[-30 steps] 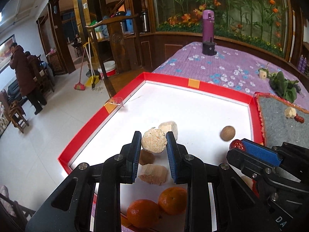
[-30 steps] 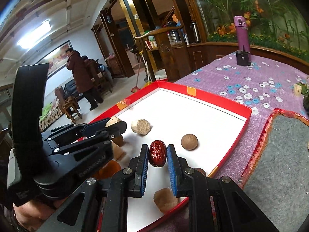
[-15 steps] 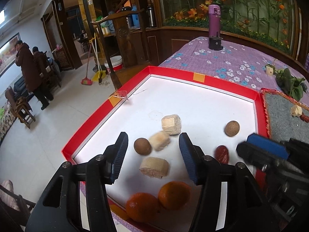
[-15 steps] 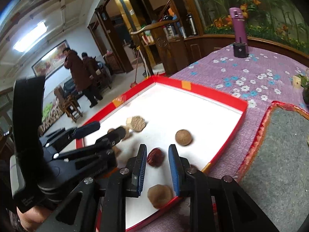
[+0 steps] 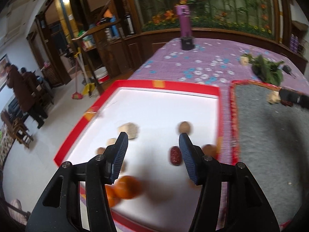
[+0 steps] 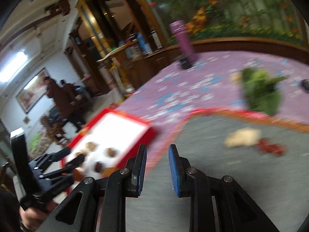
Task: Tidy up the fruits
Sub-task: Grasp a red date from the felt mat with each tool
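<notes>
My left gripper (image 5: 153, 141) is open and empty above the red-rimmed white tray (image 5: 185, 90). In the tray lie a red date (image 5: 175, 155), a brown round fruit (image 5: 185, 128), pale chunks (image 5: 129, 130) and two oranges (image 5: 127, 186). My right gripper (image 6: 157, 154) is open and empty over the grey felt mat (image 6: 241, 174), away from the tray (image 6: 115, 131). On the mat lie a pale chunk (image 6: 242, 136) and a red date (image 6: 270, 147). The views are motion-blurred.
A purple bottle (image 5: 185, 30) stands at the far end of the purple flowered tablecloth (image 5: 202, 61). Green leaves (image 5: 267, 71) lie beyond the mat. The table's left edge drops to the floor, where people stand.
Both grippers opened and let go: the pale chunk and the red date now lie in the tray. The left gripper has drawn back; the right has swung right over the grey mat.
</notes>
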A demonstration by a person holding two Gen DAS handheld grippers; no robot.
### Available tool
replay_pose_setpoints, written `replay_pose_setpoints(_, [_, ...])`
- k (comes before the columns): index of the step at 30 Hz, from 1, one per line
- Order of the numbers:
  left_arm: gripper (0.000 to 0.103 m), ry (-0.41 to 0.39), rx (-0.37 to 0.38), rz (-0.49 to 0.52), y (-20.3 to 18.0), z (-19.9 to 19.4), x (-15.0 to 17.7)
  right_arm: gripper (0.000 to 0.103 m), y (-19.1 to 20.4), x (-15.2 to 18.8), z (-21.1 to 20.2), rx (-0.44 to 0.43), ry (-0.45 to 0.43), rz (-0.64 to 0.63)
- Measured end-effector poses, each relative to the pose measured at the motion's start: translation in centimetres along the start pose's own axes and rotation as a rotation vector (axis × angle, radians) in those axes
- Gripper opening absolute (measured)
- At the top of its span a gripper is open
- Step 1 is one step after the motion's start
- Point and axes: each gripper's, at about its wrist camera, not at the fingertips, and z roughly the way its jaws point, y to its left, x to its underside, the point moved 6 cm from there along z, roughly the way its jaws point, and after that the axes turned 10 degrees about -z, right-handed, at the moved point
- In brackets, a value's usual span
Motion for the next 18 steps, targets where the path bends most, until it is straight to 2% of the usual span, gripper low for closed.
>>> replay_pose_setpoints(5, [0.055,0.013,0.085,0.075,-4.6,-1.1,0.2,0.023,-10.0,0.4,-2.8,0.141,0.07,0.046])
replay_pose_setpoints(8, [0.055,0.032,0.152,0.131,-7.8,-1.9,0.5,0.023,-14.5,1.1,-3.0,0.154,0.093,0.115])
replay_pose_setpoints(12, [0.055,0.066,0.217,0.18,-11.1,-2.5,1.2,0.023,-15.8,2.0,-2.3,0.108,0.099,0.149])
replay_pose_setpoints(18, [0.055,0.091,0.25,0.243,-14.7,-3.0,2.3,0.023,-15.1,2.9,0.0,0.125,0.146,0.083])
